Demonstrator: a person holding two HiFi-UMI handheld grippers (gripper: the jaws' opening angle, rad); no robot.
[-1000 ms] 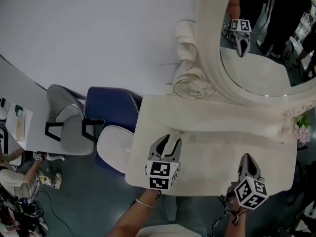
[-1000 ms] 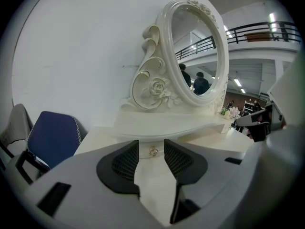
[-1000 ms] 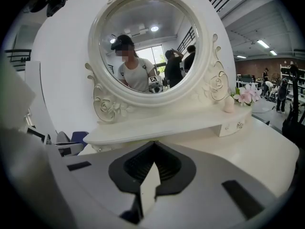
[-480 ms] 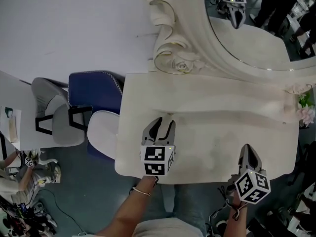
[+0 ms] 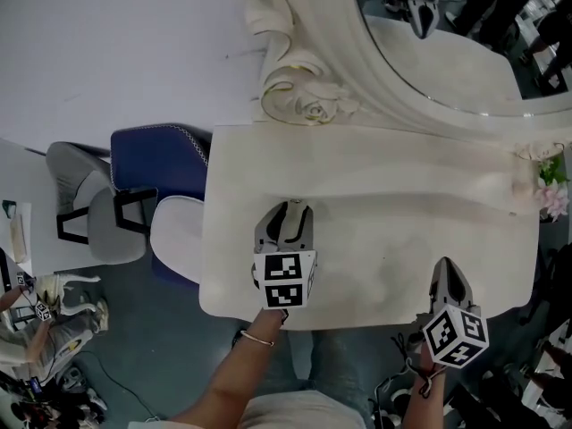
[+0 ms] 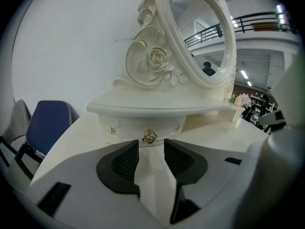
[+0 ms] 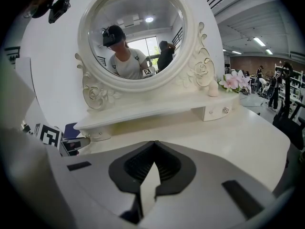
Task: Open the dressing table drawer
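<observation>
On the cream dressing table (image 5: 393,231) the small drawer (image 6: 127,128) sits shut, its gold knob (image 6: 149,136) just beyond the spread, empty jaws of the left gripper (image 6: 151,147), while the right gripper (image 7: 154,147), pressed together, hangs well right of that knob, so gripping and pulling remain.

Place: a large open hall, set up as a studio or lab rather than a home | Shown by: black balcony railing (image 6: 267,19) and long ceiling strip lights (image 7: 259,42) seen beyond the ornate cream dressing table (image 5: 268,195) | Also noted: blue padded chair (image 5: 152,164), grey office chair with black armrests (image 5: 107,231)
</observation>
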